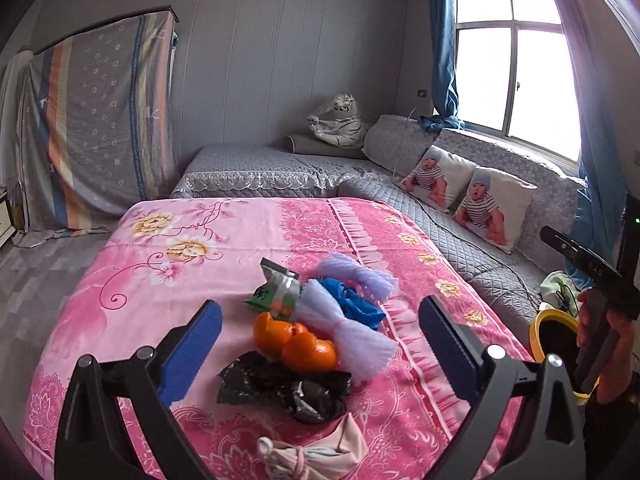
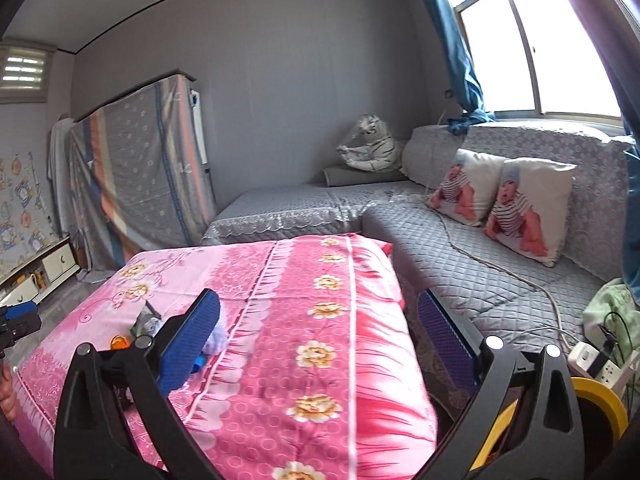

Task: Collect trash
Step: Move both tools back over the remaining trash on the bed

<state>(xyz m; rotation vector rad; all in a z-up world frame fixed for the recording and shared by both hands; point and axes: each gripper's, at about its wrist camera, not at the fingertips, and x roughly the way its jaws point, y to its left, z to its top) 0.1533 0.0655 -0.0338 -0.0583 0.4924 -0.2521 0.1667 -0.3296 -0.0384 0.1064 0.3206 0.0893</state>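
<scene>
A pile of trash lies on the pink floral table cover (image 1: 160,248): orange peels (image 1: 294,344), a crumpled black wrapper (image 1: 288,388), white foam nets (image 1: 344,328), a blue bag (image 1: 354,304), a green-silver packet (image 1: 276,290) and a pink tied cloth (image 1: 316,456). My left gripper (image 1: 320,344) is open, its fingers either side of the pile just above it. My right gripper (image 2: 318,344) is open and empty over the right part of the cover (image 2: 320,320). A yellow-rimmed bin (image 1: 554,336) stands off the table's right edge and shows in the right wrist view (image 2: 600,404).
A grey quilted sofa (image 2: 460,256) with two baby-print cushions (image 2: 528,208) runs along the right and back. A cable (image 2: 500,272) and power strip (image 2: 600,364) lie on it. A draped cabinet (image 1: 100,128) stands at the left.
</scene>
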